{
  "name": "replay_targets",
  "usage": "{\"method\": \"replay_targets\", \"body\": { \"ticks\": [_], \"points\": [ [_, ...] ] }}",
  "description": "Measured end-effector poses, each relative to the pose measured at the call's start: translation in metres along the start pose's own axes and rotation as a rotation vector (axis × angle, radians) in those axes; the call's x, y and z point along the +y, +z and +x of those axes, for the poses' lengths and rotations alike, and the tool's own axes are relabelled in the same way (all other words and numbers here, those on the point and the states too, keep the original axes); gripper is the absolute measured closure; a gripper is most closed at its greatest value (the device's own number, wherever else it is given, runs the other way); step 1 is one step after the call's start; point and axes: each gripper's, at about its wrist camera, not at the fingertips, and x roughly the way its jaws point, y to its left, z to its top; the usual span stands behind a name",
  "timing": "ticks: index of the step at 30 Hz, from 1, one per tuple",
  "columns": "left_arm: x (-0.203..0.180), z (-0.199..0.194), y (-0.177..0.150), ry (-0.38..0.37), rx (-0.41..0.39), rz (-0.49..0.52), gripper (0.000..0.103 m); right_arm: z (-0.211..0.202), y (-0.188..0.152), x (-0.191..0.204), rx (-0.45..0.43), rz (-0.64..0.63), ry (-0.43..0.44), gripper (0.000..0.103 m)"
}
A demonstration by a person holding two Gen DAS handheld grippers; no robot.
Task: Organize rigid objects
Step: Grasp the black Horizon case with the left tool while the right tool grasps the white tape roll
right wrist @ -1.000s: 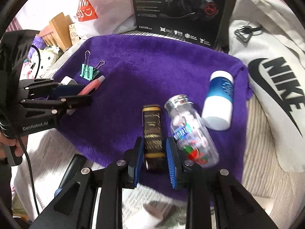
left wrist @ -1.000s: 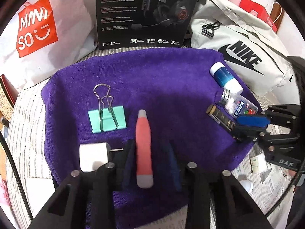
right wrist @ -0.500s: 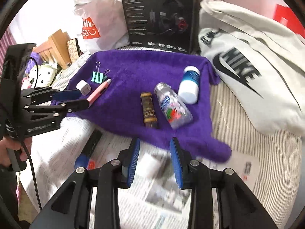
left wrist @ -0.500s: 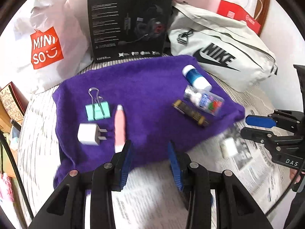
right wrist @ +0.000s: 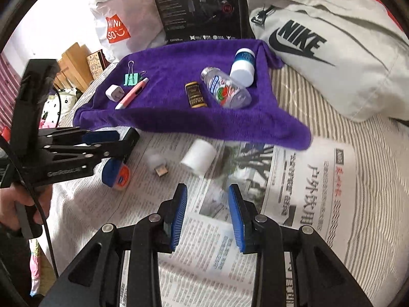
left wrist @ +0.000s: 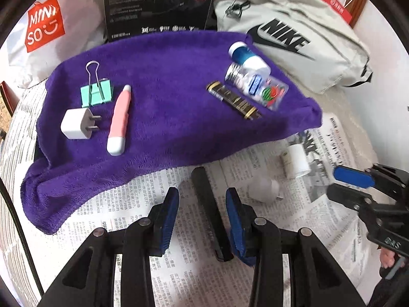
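Left wrist: six objects on purple towel (left wrist: 163,117), seemingly.

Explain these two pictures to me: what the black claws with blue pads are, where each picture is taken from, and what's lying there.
No robot: a person holds a two-finger gripper in each hand, each carrying a fisheye camera looking along its fingers. One picture comes from the left gripper, the other from the right gripper. Both stand open, gripping nothing. On the purple towel lie a binder clip, charger plug, pink pen, dark tube, clear bottle and white bottle. On the newspaper wait a white cylinder and a long black object.
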Motion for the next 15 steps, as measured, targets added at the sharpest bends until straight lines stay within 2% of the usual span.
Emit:
{"method": "replay_targets", "body": {
  "ticks": [5, 10, 15],
  "points": [
    [0.0, 0.002, -0.003, 0.022, 0.008, 0.005, 0.067, 0.006, -0.003, 0.002, 0.01, -0.003, -0.004, 0.07],
    [-0.001, -0.001, -0.01, 0.044, -0.003, 0.033, 0.083, 0.013, 0.002, 0.003, 0.003, 0.0, -0.008, 0.07],
    [0.003, -0.001, -0.017, 0.026, -0.014, 0.027, 0.088, 0.017, 0.009, 0.005, -0.006, 0.006, 0.0, 0.07]
  ]
}}
